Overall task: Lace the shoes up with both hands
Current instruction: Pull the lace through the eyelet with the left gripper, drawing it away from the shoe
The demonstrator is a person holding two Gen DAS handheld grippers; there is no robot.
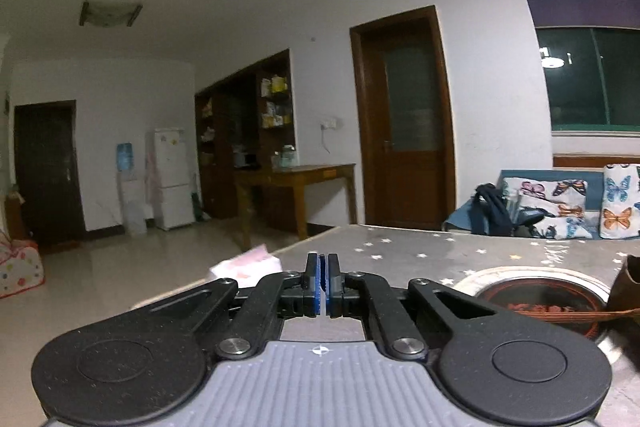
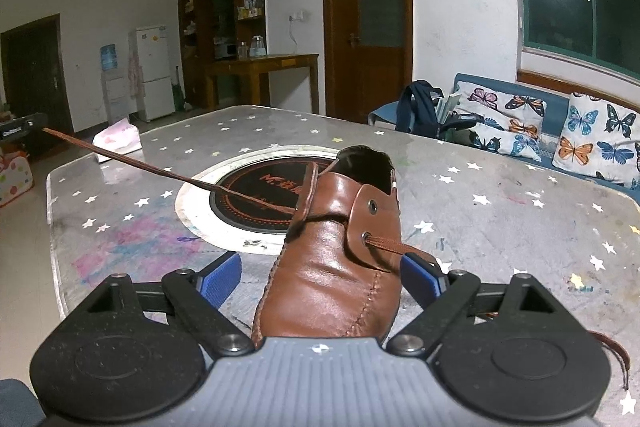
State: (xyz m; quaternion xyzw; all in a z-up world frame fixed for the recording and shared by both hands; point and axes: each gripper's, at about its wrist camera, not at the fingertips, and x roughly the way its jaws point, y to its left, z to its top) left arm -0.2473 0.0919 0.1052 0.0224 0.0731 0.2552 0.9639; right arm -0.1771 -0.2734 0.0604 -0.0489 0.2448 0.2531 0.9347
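A: Left gripper (image 1: pixel 322 277), jaws pressed together, is apparently pulling the lace (image 2: pixel 160 169) taut toward the frame's upper left.

B: Right gripper (image 2: pixel 320 277) is straddling the shoe (image 2: pixel 336 251) at lower centre, jaws wide, gripping nothing. Next probably comes threading the next eyelet.

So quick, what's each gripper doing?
Left gripper: shut on the lace.
Right gripper: open around the shoe.
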